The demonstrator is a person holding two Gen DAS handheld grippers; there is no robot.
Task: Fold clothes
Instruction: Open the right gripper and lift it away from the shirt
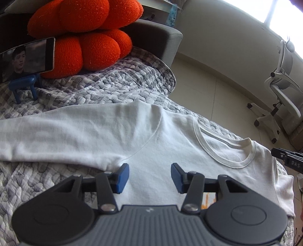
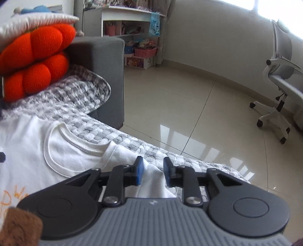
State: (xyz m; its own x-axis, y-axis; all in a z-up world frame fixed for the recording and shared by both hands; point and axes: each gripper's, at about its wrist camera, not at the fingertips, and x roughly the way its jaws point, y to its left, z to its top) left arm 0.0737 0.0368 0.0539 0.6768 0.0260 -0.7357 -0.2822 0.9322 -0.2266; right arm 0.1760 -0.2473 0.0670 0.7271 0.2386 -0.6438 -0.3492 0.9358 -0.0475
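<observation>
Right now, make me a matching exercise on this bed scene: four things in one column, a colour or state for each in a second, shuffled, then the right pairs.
Things:
1. white T-shirt
2. knot cushion
3. phone
4. office chair

Colour or state:
A. propped on a blue stand, screen lit
B. standing on the tiled floor
C. orange, against the grey sofa arm
D. spread flat on the quilt, neckline showing

Pairs: 1-D, 2-C, 3-A, 4-B

Glossy beige tiled floor (image 2: pixel 189 106), white office chair (image 2: pixel 280 89), grey sofa arm (image 2: pixel 106 75), bright window (image 1: pixel 284 13).
</observation>
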